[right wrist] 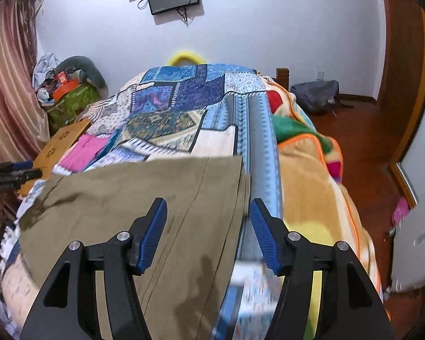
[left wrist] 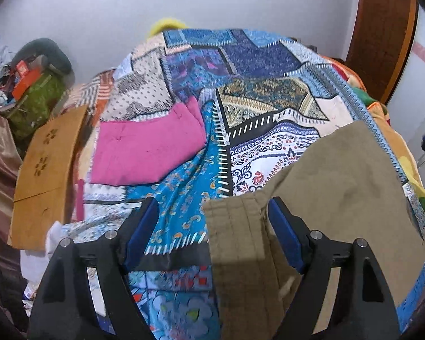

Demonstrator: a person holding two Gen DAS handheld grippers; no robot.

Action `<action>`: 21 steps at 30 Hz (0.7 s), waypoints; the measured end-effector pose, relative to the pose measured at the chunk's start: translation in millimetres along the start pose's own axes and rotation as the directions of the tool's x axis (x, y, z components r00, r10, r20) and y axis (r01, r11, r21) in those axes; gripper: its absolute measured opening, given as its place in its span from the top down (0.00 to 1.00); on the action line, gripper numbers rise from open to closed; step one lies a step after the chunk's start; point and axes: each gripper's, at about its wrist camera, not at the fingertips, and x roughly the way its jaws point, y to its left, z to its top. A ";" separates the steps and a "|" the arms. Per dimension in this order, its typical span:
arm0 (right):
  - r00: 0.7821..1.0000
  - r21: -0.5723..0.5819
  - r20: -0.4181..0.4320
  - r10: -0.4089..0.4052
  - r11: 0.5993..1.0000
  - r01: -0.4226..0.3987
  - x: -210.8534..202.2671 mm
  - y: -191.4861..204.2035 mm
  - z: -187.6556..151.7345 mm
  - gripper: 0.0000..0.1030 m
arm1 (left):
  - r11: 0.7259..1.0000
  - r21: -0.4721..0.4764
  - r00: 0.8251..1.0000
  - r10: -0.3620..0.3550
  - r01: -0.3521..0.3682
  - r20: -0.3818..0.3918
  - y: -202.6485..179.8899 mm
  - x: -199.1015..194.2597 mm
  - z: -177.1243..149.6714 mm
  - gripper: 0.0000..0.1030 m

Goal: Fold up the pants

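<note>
Olive-khaki pants (left wrist: 331, 187) lie flat on a patchwork bedspread (left wrist: 240, 85). In the left wrist view my left gripper (left wrist: 212, 206) is open, its blue pads either side of the pants' waistband end (left wrist: 235, 226), with nothing held. In the right wrist view my right gripper (right wrist: 208, 208) is open above the pants (right wrist: 144, 192), near their right edge, and holds nothing. The left gripper (right wrist: 17, 171) shows at the far left of the right wrist view.
Folded pink cloth (left wrist: 147, 153) lies on the bed to the left. A brown cardboard piece (left wrist: 45, 170) leans at the bed's left side. A cluttered green box (right wrist: 70, 96) stands by the curtain. An orange-and-green blanket (right wrist: 306, 147) covers the bed's right side. A dark bag (right wrist: 317, 93) lies on the wooden floor.
</note>
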 end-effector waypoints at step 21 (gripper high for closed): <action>0.975 -0.138 -0.217 -0.049 0.990 0.019 174.9 2.0 26.0 0.57 | 0.989 -0.148 0.999 -0.029 0.022 -0.045 14.6 54.0 -16.1 0.23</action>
